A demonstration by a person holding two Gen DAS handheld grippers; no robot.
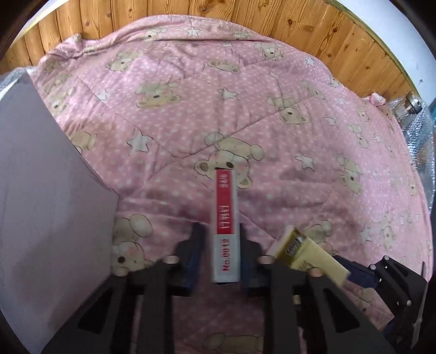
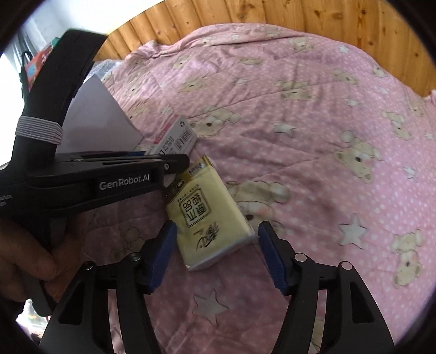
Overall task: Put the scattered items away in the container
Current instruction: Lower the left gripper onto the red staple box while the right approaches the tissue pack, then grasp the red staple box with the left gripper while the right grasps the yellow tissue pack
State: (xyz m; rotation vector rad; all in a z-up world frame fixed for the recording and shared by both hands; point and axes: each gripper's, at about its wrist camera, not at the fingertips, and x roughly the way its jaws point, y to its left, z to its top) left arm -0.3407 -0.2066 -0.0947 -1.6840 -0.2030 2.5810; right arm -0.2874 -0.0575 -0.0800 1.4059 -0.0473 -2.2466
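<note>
My left gripper is shut on a red and grey staples box marked "No.0012", held on its edge just above the quilt. Seen from the right wrist, that box sticks out past the left gripper, close to the pale grey container. The container's wall fills the left side of the left wrist view. My right gripper is open, with a yellow tissue pack lying flat on the quilt between its fingers and a gap on each side. The pack also shows at lower right.
Everything rests on a pink quilt with bears and stars. Wooden panelling runs behind it. Bubble wrap lies at the right edge. A person's hand grips the left tool's handle.
</note>
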